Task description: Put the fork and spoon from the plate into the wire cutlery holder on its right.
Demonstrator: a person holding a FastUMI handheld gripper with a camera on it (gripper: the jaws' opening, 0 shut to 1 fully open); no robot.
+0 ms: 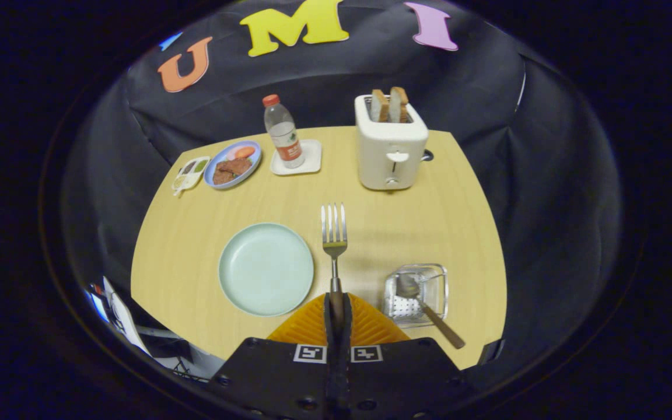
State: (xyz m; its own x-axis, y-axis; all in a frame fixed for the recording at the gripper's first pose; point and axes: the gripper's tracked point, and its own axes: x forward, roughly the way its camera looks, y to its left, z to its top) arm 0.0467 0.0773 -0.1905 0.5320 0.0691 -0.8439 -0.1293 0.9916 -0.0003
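Now your plate (pixel 266 269) sits bare on the bench (pixel 196 233) to the left, and the tool (pixel 336 306) is closed on the fork (pixel 334 233) handle, tines pointing straight ahead. Your wire cutlery holder (pixel 417 293) lies just right of the fingers, spoon (pixel 426 306) already in it, seemingly leaning handle-out. You'll need to swing the fork right and tip its long axis down.

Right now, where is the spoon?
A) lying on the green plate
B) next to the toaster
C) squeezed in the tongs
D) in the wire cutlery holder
D: the spoon sits in the wire cutlery holder with its handle sticking out over the rim, while the tongs are shut on the fork and the plate has no cutlery on it.
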